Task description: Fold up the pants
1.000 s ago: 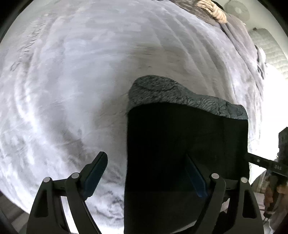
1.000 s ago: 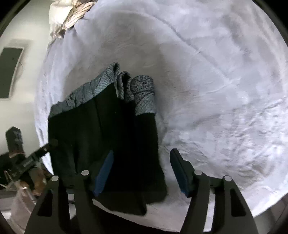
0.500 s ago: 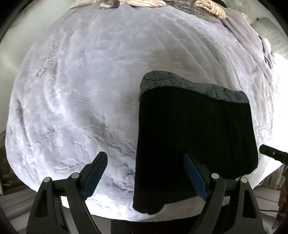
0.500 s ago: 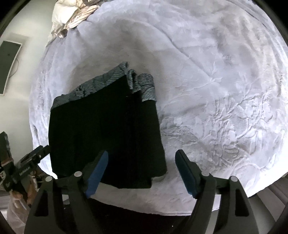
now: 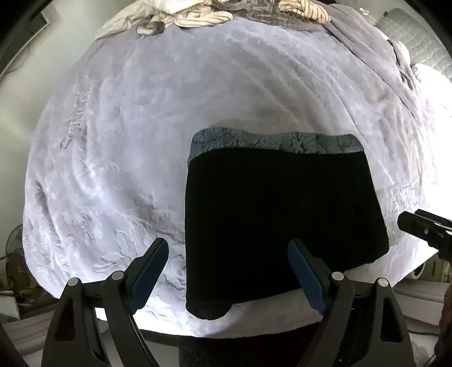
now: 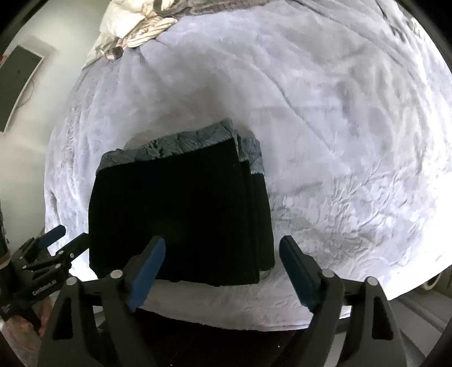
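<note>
The black pants (image 5: 279,217) lie folded into a compact rectangle near the front edge of the bed, grey patterned waistband (image 5: 271,142) at the far side. In the right wrist view the pants (image 6: 180,214) show stacked layers along their right edge. My left gripper (image 5: 228,257) is open and empty, held above and in front of the pants. My right gripper (image 6: 223,254) is open and empty, also raised off the pants. The right gripper shows at the right edge of the left wrist view (image 5: 423,228); the left gripper shows at the lower left of the right wrist view (image 6: 50,254).
A pale grey fleece blanket (image 5: 127,141) covers the bed. Crumpled bedding and striped cloth (image 5: 203,14) pile at the far end. A grey blanket (image 5: 381,48) lies at the far right. A dark panel hangs on the wall (image 6: 17,82).
Both grippers have pulled back and up from the folded pants, so more of the bed shows. The pants stay put.
</note>
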`<state>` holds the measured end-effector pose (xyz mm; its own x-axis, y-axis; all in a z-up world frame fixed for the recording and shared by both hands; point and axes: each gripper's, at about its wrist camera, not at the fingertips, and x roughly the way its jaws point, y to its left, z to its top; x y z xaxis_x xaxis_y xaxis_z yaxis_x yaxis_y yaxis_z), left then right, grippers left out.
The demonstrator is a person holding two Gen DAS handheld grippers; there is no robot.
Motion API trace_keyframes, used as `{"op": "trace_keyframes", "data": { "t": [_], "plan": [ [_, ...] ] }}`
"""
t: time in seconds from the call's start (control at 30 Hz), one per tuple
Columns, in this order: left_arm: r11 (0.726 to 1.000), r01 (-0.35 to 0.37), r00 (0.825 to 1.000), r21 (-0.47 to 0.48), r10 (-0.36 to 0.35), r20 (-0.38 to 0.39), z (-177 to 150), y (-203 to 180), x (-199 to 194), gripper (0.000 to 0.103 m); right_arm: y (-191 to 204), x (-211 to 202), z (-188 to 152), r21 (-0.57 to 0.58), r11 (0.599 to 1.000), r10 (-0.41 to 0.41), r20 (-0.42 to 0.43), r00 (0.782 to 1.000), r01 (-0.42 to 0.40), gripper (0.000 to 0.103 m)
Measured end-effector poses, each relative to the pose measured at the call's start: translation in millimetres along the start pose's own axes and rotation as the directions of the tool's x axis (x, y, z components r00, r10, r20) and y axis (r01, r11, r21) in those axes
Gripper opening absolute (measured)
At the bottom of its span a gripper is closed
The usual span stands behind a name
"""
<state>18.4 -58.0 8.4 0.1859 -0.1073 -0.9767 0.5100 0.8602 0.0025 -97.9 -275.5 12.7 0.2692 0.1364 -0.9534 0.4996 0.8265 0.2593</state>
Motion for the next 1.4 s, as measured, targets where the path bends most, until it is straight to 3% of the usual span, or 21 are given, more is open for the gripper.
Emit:
{"op": "trace_keyframes", "data": {
  "t": [0.03, 0.17, 0.2, 0.23, 0.83, 1.4],
  "plan": [
    [1.0, 0.002, 1.0, -0.003, -0.002, 0.003, 0.4, -0.6, -1.3, 0.087, 3.6, -1.4, 1.1, -0.003, 1.0, -0.004, 0.006, 1.0, 0.004, 0.103],
    [1.0, 0.002, 1.0, -0.025, -0.002, 0.004, 1.5, -2.9, -2.9, 0.087, 11.0, -7.4, 6.1, -0.017, 1.0, -0.003, 0.027, 1.0, 0.003, 0.103],
    [1.0, -0.001, 1.0, -0.024, 0.001, 0.001, 1.6, -3.3, -2.6, 0.091, 12.4, -8.4, 6.9, -0.019, 1.0, -0.005, 0.029, 1.0, 0.006, 0.103],
    [1.0, -0.005, 1.0, -0.02, 0.005, -0.002, 1.6, -3.4, -2.5, 0.103, 12.2, -9.7, 7.3, -0.021, 1.0, -0.008, 0.03, 1.0, 0.009, 0.103],
    [0.997, -0.074, 0.997, -0.033, 0.073, -0.013, 1.5, -14.5, -6.4, 0.103, 27.6, -12.9, 12.0, -0.079, 0.991, -0.105, 0.003, 0.994, 0.105, 0.103],
    [0.995, -0.094, 0.995, -0.025, 0.094, 0.008, 3.8, -14.4, -11.9, 0.103, 30.4, -12.4, 10.9, -0.08, 0.989, -0.122, 0.0, 0.992, 0.122, 0.103]
  ]
}}
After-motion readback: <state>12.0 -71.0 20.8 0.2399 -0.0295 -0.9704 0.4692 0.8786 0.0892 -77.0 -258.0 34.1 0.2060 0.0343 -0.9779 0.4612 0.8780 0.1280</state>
